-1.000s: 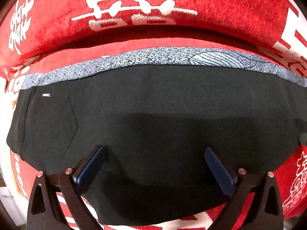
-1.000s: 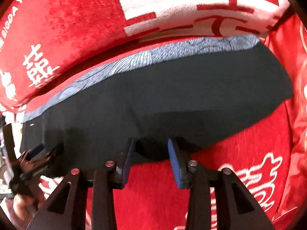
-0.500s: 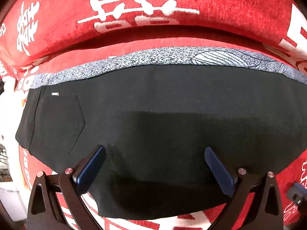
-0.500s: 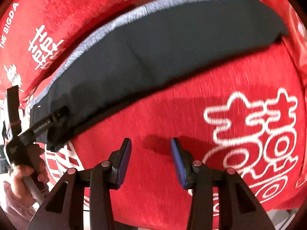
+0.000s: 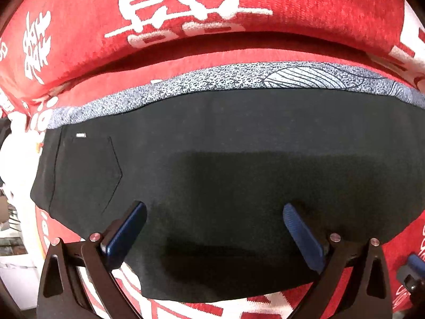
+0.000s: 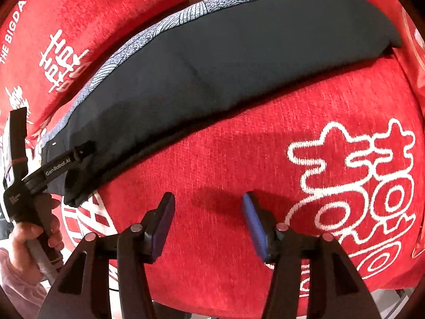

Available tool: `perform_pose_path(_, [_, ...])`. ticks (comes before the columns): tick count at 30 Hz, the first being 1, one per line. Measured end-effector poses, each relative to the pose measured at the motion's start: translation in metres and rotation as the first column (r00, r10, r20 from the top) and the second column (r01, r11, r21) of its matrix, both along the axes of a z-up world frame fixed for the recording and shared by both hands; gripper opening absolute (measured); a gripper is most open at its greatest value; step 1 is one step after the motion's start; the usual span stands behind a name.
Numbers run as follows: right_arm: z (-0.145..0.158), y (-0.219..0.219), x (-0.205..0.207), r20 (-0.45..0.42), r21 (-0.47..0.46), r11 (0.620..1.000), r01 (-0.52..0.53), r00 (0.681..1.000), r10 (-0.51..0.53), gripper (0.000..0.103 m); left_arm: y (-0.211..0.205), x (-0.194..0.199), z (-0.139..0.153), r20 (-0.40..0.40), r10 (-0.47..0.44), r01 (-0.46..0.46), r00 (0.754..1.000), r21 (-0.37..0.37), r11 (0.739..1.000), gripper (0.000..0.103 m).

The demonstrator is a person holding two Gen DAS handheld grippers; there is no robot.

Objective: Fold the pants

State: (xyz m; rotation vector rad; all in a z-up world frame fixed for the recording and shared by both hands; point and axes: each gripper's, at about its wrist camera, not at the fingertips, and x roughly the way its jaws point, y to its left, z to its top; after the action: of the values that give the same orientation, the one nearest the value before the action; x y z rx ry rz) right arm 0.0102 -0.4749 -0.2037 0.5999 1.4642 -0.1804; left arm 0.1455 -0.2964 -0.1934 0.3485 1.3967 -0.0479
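Observation:
Black pants (image 5: 239, 159) lie flat across a red cover, with a back pocket (image 5: 85, 170) at their left end. My left gripper (image 5: 214, 208) hangs over the pants' near half, open wide, its pads clear of the cloth. The right wrist view shows the same pants (image 6: 239, 61) as a long dark band, with the left gripper (image 6: 79, 163) at their left end in a person's hand (image 6: 29, 236). My right gripper (image 6: 208, 198) is over bare red cloth in front of the pants. Its jaws are opening with nothing between them.
A grey patterned cloth strip (image 5: 239, 79) shows along the pants' far edge. The red cover (image 6: 265, 159) with white characters spans the seat and a raised back cushion (image 5: 292, 5). The seat's front edge drops off below the right gripper.
The right gripper has drawn back from the pants' near edge onto the bare red cover and its jaws stand wider. In the left wrist view the pants have shifted slightly rightward.

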Motion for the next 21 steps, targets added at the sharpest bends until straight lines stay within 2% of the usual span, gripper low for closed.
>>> perform_pose_path(4, [0.000, 0.001, 0.002, -0.001, -0.001, 1.000, 0.003, 1.000, -0.003, 0.059, -0.007, -0.002, 0.002, 0.011, -0.025, 0.024, 1.000, 0.036, 0.999, 0.103])
perform_pose_path(21, [0.000, -0.001, 0.001, 0.009, 0.005, 1.000, 0.010, 1.000, -0.011, 0.059, -0.015, -0.005, 0.002, 0.005, -0.052, 0.052, 0.999, 0.079, 0.996, 0.103])
